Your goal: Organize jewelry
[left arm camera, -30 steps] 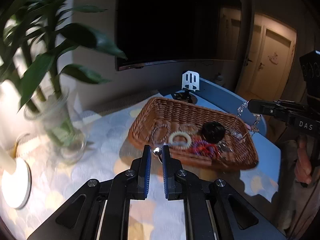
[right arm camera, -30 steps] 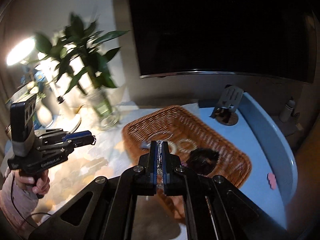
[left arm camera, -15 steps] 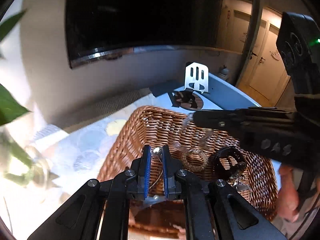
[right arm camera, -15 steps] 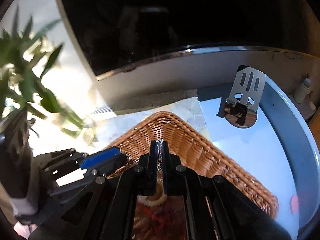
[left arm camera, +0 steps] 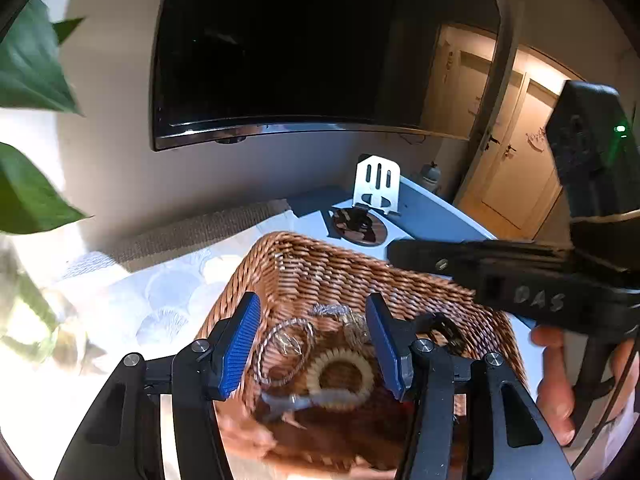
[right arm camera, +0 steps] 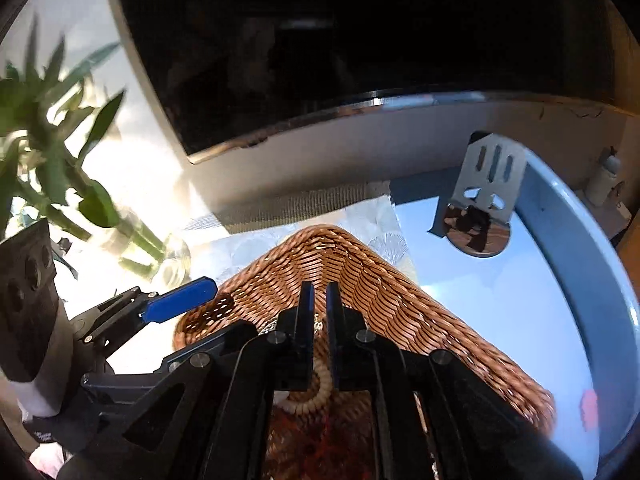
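A brown wicker basket [left arm camera: 332, 276] holds several pieces of jewelry: a cream beaded ring bracelet [left arm camera: 344, 376], a silver chain bracelet [left arm camera: 280, 344] and a dark round piece [left arm camera: 444, 332]. My left gripper [left arm camera: 314, 344] is open, its blue pads [left arm camera: 240, 344] spread over the basket, nothing between them. My right gripper [right arm camera: 319, 308] hangs over the basket [right arm camera: 380, 292] with its jaws slightly parted; a thin silver chain [right arm camera: 318, 326] shows in the gap. The right gripper also shows in the left wrist view [left arm camera: 520, 280].
A dark TV screen [left arm camera: 304, 48] hangs on the wall behind. A white phone stand [left arm camera: 376, 188] on a round wooden base stands on the blue table [right arm camera: 520, 280]. A plant in a glass vase [right arm camera: 152, 252] stands at the left on a patterned cloth.
My left gripper has opened and let go of the small silver piece it held, over the basket. My right gripper's jaws have parted slightly. Both have moved closer over the basket.
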`<action>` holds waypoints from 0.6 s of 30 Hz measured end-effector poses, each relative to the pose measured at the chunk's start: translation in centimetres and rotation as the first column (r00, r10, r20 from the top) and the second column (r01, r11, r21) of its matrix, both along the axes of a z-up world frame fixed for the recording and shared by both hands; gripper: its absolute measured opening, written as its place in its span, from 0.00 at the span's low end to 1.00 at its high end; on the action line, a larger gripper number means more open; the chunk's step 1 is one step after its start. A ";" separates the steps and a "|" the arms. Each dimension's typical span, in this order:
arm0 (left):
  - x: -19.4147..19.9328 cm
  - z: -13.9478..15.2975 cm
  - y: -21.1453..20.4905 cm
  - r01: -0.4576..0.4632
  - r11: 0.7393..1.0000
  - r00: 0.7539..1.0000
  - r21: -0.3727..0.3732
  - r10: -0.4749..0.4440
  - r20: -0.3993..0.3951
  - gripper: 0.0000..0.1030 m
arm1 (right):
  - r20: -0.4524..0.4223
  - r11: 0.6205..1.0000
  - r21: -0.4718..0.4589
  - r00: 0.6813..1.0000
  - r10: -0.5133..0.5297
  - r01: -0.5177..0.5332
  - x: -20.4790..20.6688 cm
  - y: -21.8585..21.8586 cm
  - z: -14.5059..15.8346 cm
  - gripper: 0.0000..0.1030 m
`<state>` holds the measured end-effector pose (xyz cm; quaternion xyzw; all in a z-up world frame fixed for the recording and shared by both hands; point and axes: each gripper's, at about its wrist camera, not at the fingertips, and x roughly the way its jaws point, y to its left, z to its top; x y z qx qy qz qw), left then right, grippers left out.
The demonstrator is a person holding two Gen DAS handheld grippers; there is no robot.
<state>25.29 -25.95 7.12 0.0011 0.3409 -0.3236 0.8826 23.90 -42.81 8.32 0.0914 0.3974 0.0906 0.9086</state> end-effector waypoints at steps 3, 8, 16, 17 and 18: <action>-2.2 1.2 1.0 0.003 1.000 1.000 0.000 -0.003 -0.002 0.55 | 0.045 1.000 0.016 0.999 -0.002 0.001 -2.9 -0.1 1.7 0.08; -7.7 3.8 3.5 0.002 1.000 0.998 -0.005 -0.002 0.060 0.57 | 0.151 0.999 0.038 0.988 -0.009 0.003 -9.7 0.3 4.7 0.29; -18.2 7.6 7.3 -0.065 0.998 0.978 -0.019 0.068 0.200 0.77 | 0.269 0.996 -0.020 0.959 -0.083 0.091 -20.7 3.0 7.1 0.62; -19.5 7.8 7.6 -0.083 0.996 0.972 -0.013 0.084 0.218 0.78 | 0.284 0.993 -0.044 0.954 -0.095 0.112 -21.9 3.5 7.1 0.69; -20.8 7.8 7.8 -0.110 0.994 0.967 0.001 0.107 0.233 0.78 | 0.295 0.988 -0.068 0.949 -0.110 0.136 -23.1 4.1 6.9 0.74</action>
